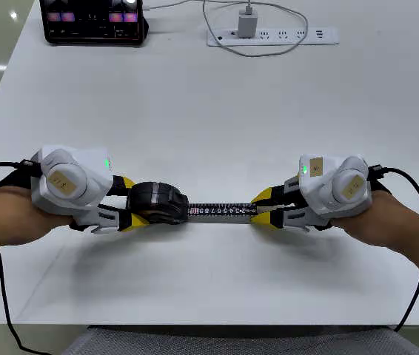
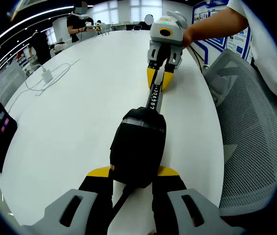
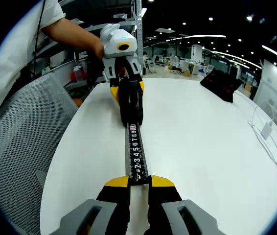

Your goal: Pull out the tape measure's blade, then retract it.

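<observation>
Left hand-held gripper (image 1: 130, 202) pinching tape measure case (image 1: 159, 201) | right hand-held gripper (image 1: 261, 209) pinching blade (image 1: 220, 211) tip

Head view looks forward and down on the tabletop (image 1: 217, 96) from its near edge. Gripper views sit low and close, facing each other along the tape measure (image 2: 137, 147), which all three share.

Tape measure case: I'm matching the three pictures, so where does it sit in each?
Head view: case left of centre, in the left gripper.
Left gripper view: case lower centre, between that gripper's jaws.
Right gripper view: case upper centre, beyond the blade.
Shared landmark: that numbered blade.
</observation>
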`<state>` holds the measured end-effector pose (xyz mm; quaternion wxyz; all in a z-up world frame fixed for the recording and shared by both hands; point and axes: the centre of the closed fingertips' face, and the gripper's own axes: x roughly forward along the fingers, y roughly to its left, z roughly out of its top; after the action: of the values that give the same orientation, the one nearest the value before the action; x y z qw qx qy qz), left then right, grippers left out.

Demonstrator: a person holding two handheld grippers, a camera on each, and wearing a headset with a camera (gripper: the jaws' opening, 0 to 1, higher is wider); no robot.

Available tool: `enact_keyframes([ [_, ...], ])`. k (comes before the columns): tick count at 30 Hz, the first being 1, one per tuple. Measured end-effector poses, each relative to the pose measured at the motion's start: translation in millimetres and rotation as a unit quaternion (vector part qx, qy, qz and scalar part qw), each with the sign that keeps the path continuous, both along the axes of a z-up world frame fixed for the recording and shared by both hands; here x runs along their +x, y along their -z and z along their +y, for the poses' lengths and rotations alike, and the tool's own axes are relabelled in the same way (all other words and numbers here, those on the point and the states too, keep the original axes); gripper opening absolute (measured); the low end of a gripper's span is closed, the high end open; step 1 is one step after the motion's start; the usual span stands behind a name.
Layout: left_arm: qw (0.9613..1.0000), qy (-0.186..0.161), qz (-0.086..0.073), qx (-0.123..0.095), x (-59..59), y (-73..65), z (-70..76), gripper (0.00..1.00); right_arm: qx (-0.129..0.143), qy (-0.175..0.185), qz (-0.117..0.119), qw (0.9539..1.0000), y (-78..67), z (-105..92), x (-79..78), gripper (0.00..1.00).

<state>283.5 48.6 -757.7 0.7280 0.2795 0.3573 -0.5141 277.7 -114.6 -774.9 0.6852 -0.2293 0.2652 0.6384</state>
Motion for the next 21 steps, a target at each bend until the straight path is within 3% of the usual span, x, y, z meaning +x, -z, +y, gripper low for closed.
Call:
enact_keyframes([
  [21, 1.0000, -0.001, -0.001, -0.001, 0.8, 1.0, 0.2, 0.25, -0.022, 0.005, -0.003, 0.9997, -0.3, -29.1, 0.8, 0.09],
])
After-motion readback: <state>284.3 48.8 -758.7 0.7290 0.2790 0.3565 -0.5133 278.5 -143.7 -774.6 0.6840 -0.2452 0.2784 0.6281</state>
